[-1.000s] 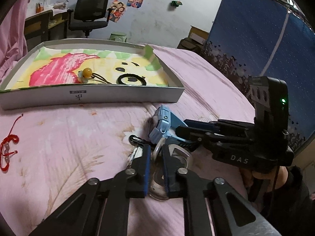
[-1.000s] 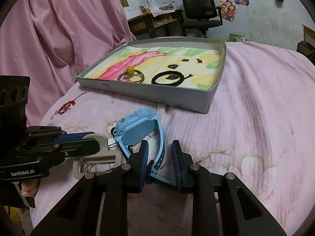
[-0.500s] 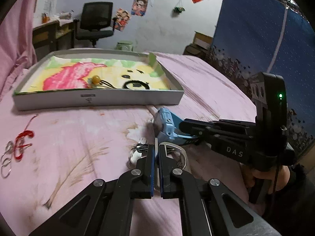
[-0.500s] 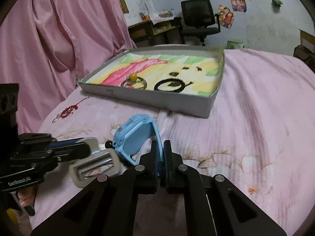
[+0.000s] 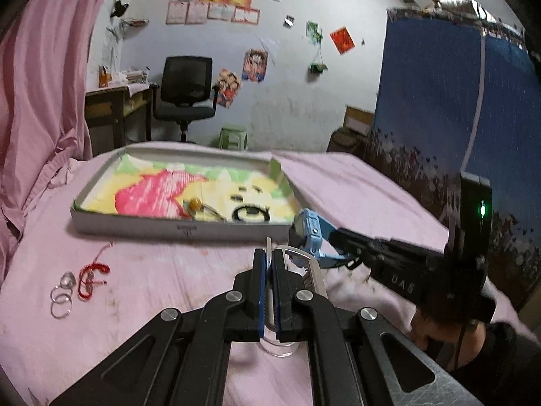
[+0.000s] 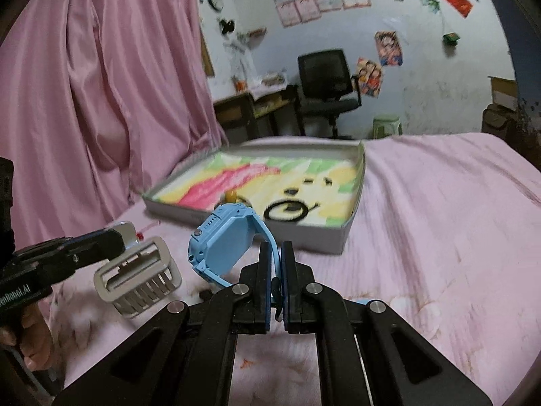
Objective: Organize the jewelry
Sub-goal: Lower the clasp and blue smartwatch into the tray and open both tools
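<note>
Two loads up: right gripper (image 6: 276, 270) jaws clamp the watch (image 6: 223, 247) strap, left gripper (image 5: 268, 277) jaws pinch the comb (image 6: 138, 272), tray (image 6: 348, 233) just beyond, nearer the watch.

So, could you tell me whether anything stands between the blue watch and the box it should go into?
Nothing visible does. The right gripper holds the blue watch by its strap just short of the box, with only bare pink bedsheet between them.

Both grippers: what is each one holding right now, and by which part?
Right gripper pinches the blue watch by its strap. Left gripper pinches the silver metal band by one thin edge.
</note>
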The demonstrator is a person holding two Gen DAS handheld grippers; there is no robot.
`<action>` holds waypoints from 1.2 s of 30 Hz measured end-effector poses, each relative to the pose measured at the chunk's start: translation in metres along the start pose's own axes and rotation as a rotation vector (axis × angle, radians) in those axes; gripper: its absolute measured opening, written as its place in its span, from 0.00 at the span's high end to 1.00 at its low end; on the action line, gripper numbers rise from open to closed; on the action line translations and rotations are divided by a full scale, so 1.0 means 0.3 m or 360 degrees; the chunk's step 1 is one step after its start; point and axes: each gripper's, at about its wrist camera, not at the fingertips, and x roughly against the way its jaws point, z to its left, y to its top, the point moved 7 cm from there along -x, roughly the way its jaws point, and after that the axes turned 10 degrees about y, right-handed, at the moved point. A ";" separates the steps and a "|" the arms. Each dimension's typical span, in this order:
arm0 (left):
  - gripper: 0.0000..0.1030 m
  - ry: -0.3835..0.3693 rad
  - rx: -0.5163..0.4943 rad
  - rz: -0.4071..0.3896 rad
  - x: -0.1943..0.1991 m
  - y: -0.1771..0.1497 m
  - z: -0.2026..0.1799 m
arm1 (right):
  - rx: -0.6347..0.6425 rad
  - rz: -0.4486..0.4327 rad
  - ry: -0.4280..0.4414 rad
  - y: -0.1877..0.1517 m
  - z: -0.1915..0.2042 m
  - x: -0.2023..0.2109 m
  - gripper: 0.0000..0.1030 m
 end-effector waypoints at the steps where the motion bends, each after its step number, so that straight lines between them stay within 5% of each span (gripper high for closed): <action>1: 0.96 0.0002 0.0016 -0.0018 0.005 0.015 0.005 | -0.0013 -0.0035 -0.0007 0.009 0.000 0.008 0.95; 10: 0.96 0.0110 0.0095 -0.0198 -0.003 0.143 0.056 | -0.0193 -0.0330 -0.0066 0.121 -0.036 0.046 0.95; 19: 0.96 0.0229 0.0170 -0.0342 -0.131 0.290 0.116 | -0.0272 -0.0536 -0.0119 0.285 -0.077 -0.059 0.95; 28: 0.96 0.0384 0.0232 -0.0322 -0.330 0.339 0.195 | -0.0292 -0.0417 -0.0158 0.257 -0.139 -0.251 0.95; 36: 0.96 0.0473 0.0270 -0.0100 -0.488 0.268 0.249 | -0.0384 -0.0229 -0.0171 0.199 -0.215 -0.385 0.95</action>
